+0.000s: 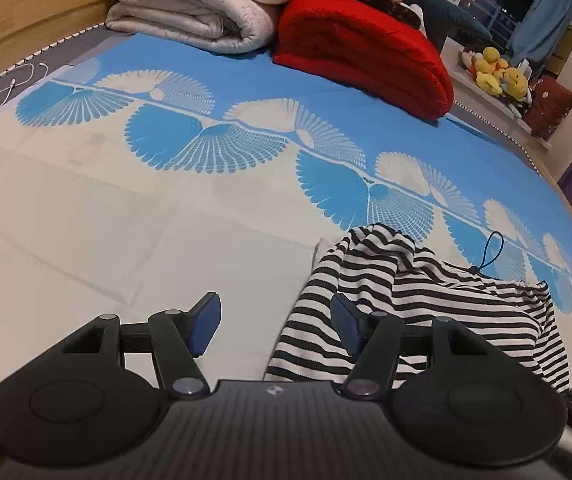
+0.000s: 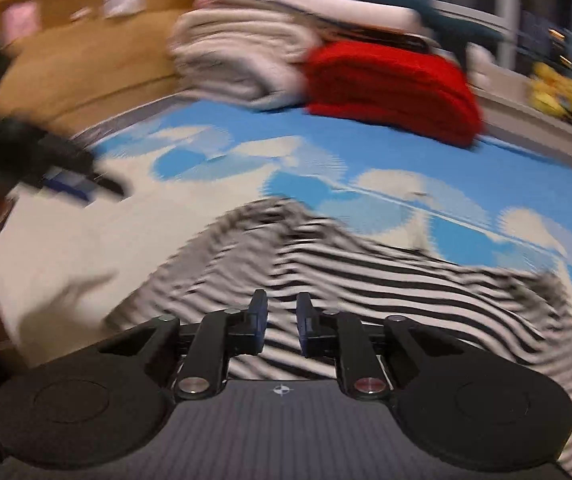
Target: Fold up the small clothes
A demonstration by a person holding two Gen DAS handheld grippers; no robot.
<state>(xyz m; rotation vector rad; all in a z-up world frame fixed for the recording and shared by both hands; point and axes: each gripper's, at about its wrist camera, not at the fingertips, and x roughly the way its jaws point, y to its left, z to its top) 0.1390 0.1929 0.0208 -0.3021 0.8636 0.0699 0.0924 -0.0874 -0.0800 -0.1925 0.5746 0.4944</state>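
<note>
A black-and-white striped garment [image 1: 417,300] lies rumpled on the blue-and-cream bed sheet [image 1: 126,232], with a dark cord loop [image 1: 489,252] at its far edge. My left gripper [image 1: 276,322] is open and empty; its right finger rests over the garment's left edge, its left finger over bare sheet. In the blurred right wrist view, my right gripper [image 2: 282,320] hovers over the striped garment [image 2: 385,280] with its jaws partly open and a narrow gap between the pads, holding nothing. The left gripper [image 2: 38,160] shows blurred at the left.
A folded cream blanket [image 1: 202,4] and a folded red blanket [image 1: 365,56] sit at the bed's far end. Yellow plush toys [image 1: 497,72] lie on a ledge at right. A white cable [image 1: 2,88] lies by the wooden headboard [image 1: 26,8].
</note>
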